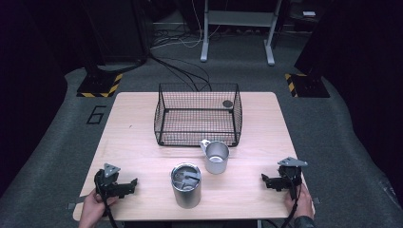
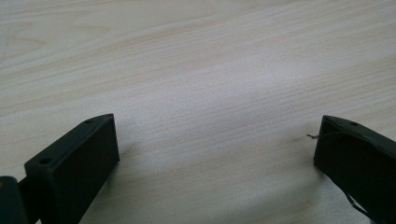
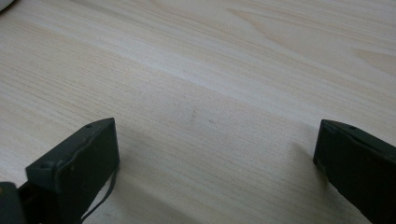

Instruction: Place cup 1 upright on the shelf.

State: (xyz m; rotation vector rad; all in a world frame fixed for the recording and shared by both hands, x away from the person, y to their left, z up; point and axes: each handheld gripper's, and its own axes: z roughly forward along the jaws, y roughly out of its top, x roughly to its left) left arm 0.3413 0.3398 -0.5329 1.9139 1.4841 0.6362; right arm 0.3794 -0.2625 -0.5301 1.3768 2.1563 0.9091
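The steel tumbler (image 1: 186,185) stands upright on the wooden table (image 1: 133,137), nearest the near edge and midway between my two tools; I take it and the handled metal mug (image 1: 216,157) just behind it, to its right, as the things to work on. Behind the mug sits the black wire basket (image 1: 198,114), with a small dark round piece (image 1: 227,103) inside at its far right corner.

My left gripper (image 1: 130,184) rests low to the tumbler's left, well apart from it, jaws spread wide over bare wood in its own view (image 2: 215,154). My right gripper (image 1: 266,180) lies to the tumbler's right, equally wide (image 3: 215,154) and holding nothing.

I judge the step is the first reach. To do it well, I'd lift before moving in, come at the tumbler level with its wall, keep the jaws wide until they straddle it, and avoid clipping the mug's handle, which points toward the basket.
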